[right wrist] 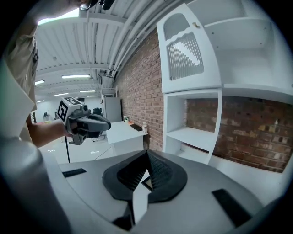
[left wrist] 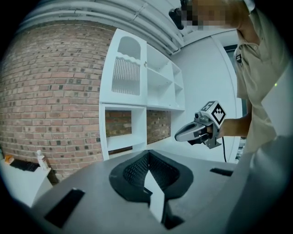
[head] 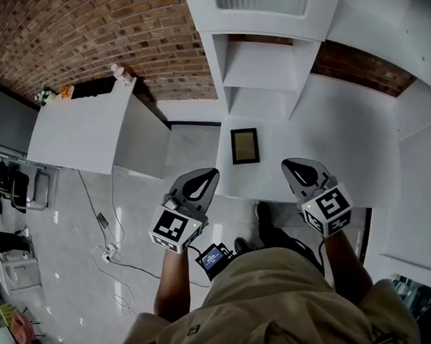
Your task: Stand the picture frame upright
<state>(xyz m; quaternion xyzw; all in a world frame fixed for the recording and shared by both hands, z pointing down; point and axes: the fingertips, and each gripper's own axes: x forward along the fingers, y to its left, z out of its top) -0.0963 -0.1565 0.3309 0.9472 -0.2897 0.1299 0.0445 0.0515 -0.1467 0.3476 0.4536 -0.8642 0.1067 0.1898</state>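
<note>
A dark picture frame (head: 244, 146) lies flat on the white table (head: 328, 127), just in front of the shelf unit. My left gripper (head: 214, 170) hovers at the table's near left edge, short of the frame, its jaws shut on nothing. At the frame's right, my right gripper (head: 286, 162) is also shut and empty. In the left gripper view the jaws of the left gripper (left wrist: 147, 153) meet at the tip, and the right gripper (left wrist: 183, 134) shows beyond them. In the right gripper view the right gripper (right wrist: 146, 152) is closed too, with the left gripper (right wrist: 107, 123) off to the left.
A white shelf unit (head: 268, 65) stands against the brick wall (head: 124, 29) behind the frame. A white cabinet (head: 85, 123) with a bottle (head: 118, 71) stands at the left. Cables (head: 108, 251) lie on the floor below the table's edge.
</note>
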